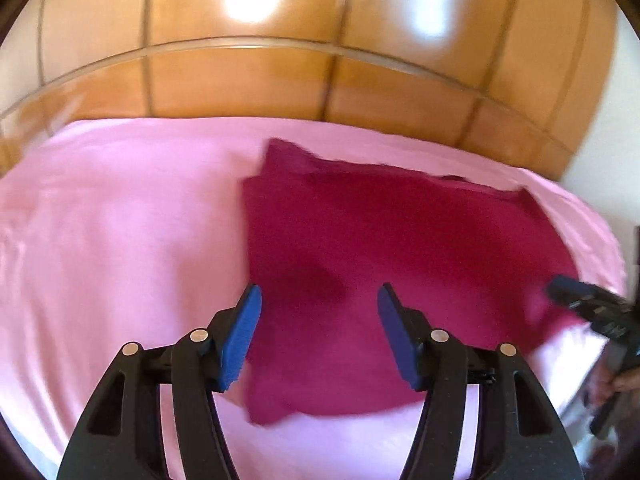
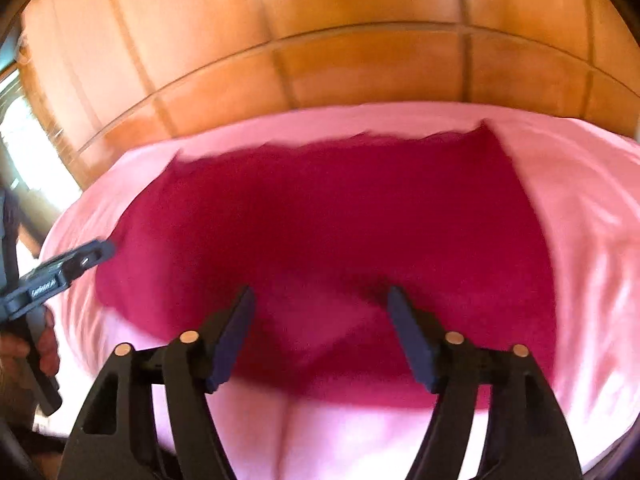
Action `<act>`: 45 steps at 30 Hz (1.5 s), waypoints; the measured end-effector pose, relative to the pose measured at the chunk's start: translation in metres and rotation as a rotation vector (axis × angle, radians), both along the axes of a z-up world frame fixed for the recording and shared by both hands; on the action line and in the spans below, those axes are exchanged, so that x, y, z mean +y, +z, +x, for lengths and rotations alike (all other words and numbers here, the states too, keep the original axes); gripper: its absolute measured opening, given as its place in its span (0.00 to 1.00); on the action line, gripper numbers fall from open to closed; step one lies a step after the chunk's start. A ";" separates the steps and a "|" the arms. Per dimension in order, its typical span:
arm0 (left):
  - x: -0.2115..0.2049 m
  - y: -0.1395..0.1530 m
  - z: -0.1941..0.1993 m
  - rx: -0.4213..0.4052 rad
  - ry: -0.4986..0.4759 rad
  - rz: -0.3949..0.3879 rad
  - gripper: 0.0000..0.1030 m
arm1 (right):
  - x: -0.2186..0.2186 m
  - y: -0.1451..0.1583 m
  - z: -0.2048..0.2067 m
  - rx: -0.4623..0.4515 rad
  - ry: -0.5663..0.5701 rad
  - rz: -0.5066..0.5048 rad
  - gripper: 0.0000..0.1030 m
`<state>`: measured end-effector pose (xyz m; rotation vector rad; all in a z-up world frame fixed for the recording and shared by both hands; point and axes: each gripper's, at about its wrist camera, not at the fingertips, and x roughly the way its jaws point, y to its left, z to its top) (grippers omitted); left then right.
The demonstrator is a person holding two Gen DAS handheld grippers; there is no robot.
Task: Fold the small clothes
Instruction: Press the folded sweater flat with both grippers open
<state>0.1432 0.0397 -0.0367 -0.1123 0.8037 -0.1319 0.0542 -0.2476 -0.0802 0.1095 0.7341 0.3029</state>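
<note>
The left gripper (image 1: 319, 300) has its two blue pads (image 1: 244, 332) wide apart, and nothing is between them. The right gripper (image 2: 320, 300) is open wide too, and it holds nothing. Both hang just above the near part of a dark pink cloth (image 1: 380, 248). This cloth is the small piece of clothing to fold. It lies flat on a pale pink sheet (image 1: 120, 220) that covers the bed or table; I cannot tell which. The cloth looks roughly square, as if it has already been folded over once, though the blur makes that hard to be sure of. The far edge looks a bit wavy and seems to have more than one layer. I think the cloth is soft, light and floppy, so it will bend and sag when lifted. It will not break, but it could slide on the smooth sheet or come unfolded. The best places to pinch it are probably the two near corners, one for each gripper, catching all the layers. Behind the sheet is a shiny brown wooden wall (image 1: 280, 60) made of panels with thin lines between them.
</note>
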 end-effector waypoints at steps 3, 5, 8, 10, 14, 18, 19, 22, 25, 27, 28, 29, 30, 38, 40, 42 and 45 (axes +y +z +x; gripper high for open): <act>0.004 0.000 0.016 0.011 0.059 0.035 0.58 | -0.026 0.005 0.026 0.003 -0.078 0.043 0.71; 0.009 -0.001 0.022 0.017 0.093 0.074 0.58 | -0.041 0.002 0.039 0.015 -0.119 0.055 0.71; 0.018 -0.002 0.026 0.026 0.109 0.076 0.58 | -0.057 -0.007 0.062 0.045 -0.166 0.047 0.71; 0.018 -0.004 0.029 0.027 0.113 0.087 0.58 | -0.065 -0.017 0.071 0.057 -0.175 0.057 0.71; 0.020 -0.005 0.034 0.031 0.112 0.091 0.58 | -0.058 -0.021 0.075 0.029 -0.188 0.039 0.77; 0.021 -0.005 0.038 0.035 0.109 0.088 0.58 | -0.057 -0.023 0.075 0.014 -0.191 0.021 0.77; 0.021 -0.005 0.039 0.033 0.107 0.090 0.58 | -0.059 -0.023 0.073 0.014 -0.190 0.025 0.77; 0.022 -0.005 0.043 0.031 0.105 0.098 0.58 | -0.057 -0.025 0.071 0.010 -0.190 0.023 0.78; 0.023 -0.005 0.048 0.036 0.104 0.093 0.58 | -0.056 -0.026 0.071 0.007 -0.191 0.023 0.78; 0.023 -0.005 0.051 0.041 0.100 0.091 0.58 | -0.054 -0.026 0.075 0.005 -0.189 0.021 0.79; 0.023 -0.005 0.054 0.042 0.102 0.088 0.58 | -0.053 -0.026 0.075 0.003 -0.190 0.019 0.79; 0.024 -0.005 0.056 0.044 0.102 0.087 0.58 | -0.053 -0.026 0.074 0.002 -0.190 0.017 0.79; 0.025 -0.005 0.059 0.046 0.101 0.086 0.58 | -0.052 -0.026 0.074 0.001 -0.189 0.015 0.80; 0.028 -0.021 0.103 0.106 0.086 0.047 0.49 | -0.052 -0.027 0.075 0.001 -0.188 0.013 0.80; 0.032 -0.033 0.119 0.151 0.104 0.014 0.49 | -0.052 -0.026 0.076 0.001 -0.187 0.013 0.80; 0.037 -0.038 0.130 0.155 0.122 -0.016 0.49 | -0.052 -0.026 0.075 0.003 -0.187 0.013 0.80; 0.042 -0.038 0.134 0.162 0.143 -0.056 0.50 | -0.053 -0.024 0.076 0.024 -0.160 0.003 0.80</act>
